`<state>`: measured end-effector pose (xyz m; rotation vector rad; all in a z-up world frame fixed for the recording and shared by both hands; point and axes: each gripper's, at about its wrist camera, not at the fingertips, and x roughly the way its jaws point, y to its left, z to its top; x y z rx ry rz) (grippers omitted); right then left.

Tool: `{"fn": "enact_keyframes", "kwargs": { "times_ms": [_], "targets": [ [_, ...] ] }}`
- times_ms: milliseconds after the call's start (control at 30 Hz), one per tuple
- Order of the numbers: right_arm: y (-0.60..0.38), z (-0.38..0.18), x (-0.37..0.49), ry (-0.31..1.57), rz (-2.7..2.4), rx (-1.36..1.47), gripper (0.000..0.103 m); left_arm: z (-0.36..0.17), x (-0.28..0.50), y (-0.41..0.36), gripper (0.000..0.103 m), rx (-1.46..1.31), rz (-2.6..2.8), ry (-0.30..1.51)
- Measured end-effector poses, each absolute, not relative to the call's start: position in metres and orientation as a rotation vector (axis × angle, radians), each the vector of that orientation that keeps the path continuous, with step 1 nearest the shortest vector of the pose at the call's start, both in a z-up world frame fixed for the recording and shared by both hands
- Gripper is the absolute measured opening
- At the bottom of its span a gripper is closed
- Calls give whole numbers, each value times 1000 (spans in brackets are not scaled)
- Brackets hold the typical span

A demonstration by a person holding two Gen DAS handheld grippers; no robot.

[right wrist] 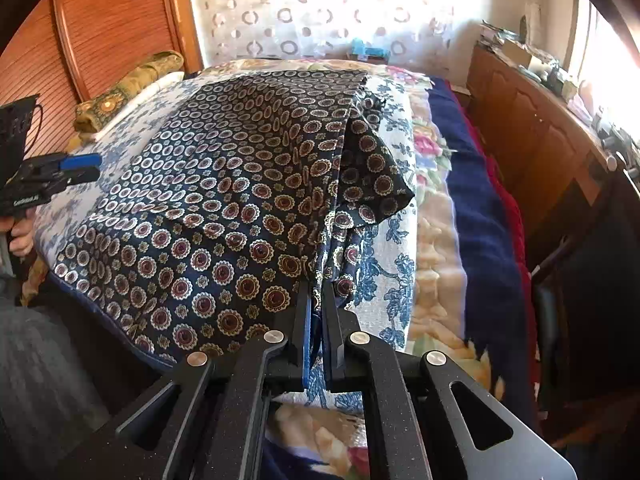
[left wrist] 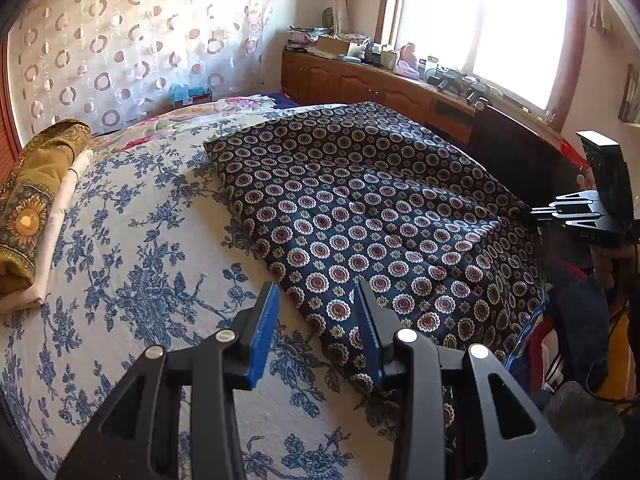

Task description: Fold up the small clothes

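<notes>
Dark patterned garment [right wrist: 224,200]: spread on blue floral bedsheet [left wrist: 132,240]. Right gripper [right wrist: 316,300]: fingers clamped on garment's near edge. Left gripper [left wrist: 316,304]: fingers apart, nothing held, above garment's edge.

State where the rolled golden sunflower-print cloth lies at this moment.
The golden sunflower cloth lies at the left edge of the left wrist view, on the blue floral sheet, beside the wooden headboard, apart from the dark patterned garment.
</notes>
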<state>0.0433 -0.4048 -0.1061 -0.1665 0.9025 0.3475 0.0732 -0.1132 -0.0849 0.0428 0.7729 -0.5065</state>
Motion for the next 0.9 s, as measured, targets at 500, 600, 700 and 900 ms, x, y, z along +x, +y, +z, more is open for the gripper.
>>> {"fn": "enact_keyframes", "kwargs": {
  "times_ms": [500,600,700,900],
  "targets": [
    [-393,-133,43,900,285,-184,59,-111,47,-117,37,45,-531,862],
    [-393,-133,40,896,285,-187,59,-115,45,-115,37,22,-547,883],
    [-392,-134,37,886,286,-196,60,-115,41,-113,37,19,-549,889],
    [-392,-135,35,870,280,-185,60,-115,30,-111,37,-17,-605,916]
  ]
}}
